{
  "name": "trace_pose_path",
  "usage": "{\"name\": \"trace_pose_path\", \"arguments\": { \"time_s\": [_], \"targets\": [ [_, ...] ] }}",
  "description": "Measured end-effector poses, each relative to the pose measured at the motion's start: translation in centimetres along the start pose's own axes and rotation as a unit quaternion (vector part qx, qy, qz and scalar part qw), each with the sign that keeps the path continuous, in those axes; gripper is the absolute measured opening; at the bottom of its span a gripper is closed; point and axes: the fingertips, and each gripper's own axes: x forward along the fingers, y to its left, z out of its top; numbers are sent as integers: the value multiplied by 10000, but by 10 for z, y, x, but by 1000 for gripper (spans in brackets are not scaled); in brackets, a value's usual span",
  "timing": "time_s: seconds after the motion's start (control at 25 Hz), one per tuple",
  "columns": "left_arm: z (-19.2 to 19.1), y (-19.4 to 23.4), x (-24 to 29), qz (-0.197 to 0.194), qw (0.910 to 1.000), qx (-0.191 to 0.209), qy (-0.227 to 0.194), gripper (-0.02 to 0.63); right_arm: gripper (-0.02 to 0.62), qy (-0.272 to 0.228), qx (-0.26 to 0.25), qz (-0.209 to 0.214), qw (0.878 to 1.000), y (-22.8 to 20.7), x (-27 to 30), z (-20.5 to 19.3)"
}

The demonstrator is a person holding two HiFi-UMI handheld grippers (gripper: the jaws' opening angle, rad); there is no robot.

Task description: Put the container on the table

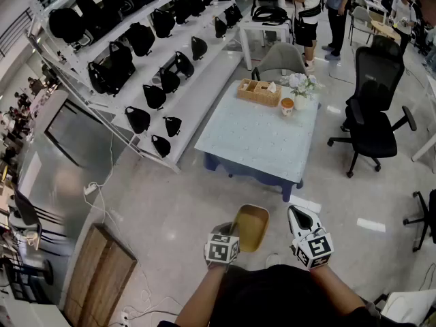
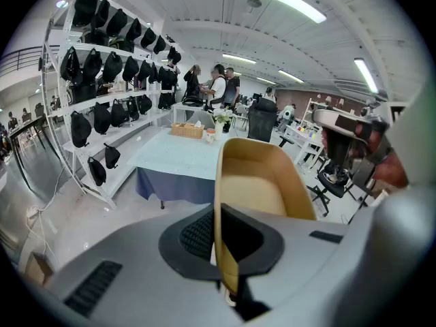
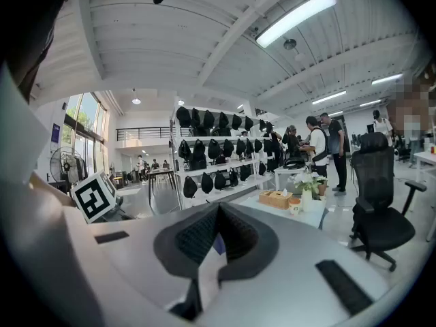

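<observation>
The square table (image 1: 253, 142), its pale top faintly dotted over a dark blue skirt, stands ahead of me across the glossy floor (image 1: 170, 210). The container (image 1: 251, 227), a tan matte tub with thin walls and rounded corners, hangs over the floor well short of the table. My left gripper (image 1: 228, 231) tilts downward, its ribbed pads (image 2: 197, 236) clamping the tub's near wall. My right gripper (image 1: 302, 218) is just beside it, nearly level, jaws pressed together on nothing.
</observation>
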Motion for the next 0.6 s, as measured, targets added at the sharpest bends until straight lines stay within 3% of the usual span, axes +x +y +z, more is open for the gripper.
{"name": "trace_pose_path", "arguments": {
  "time_s": [0.24,0.6],
  "targets": [
    [-2,5,-2,105,9999,-31,-27,9,-2,-70,153,63,9998,1,6,-3],
    [-22,38,-5,348,9986,-405,22,10,-2,29,241,416,9988,22,41,-13]
  ]
}}
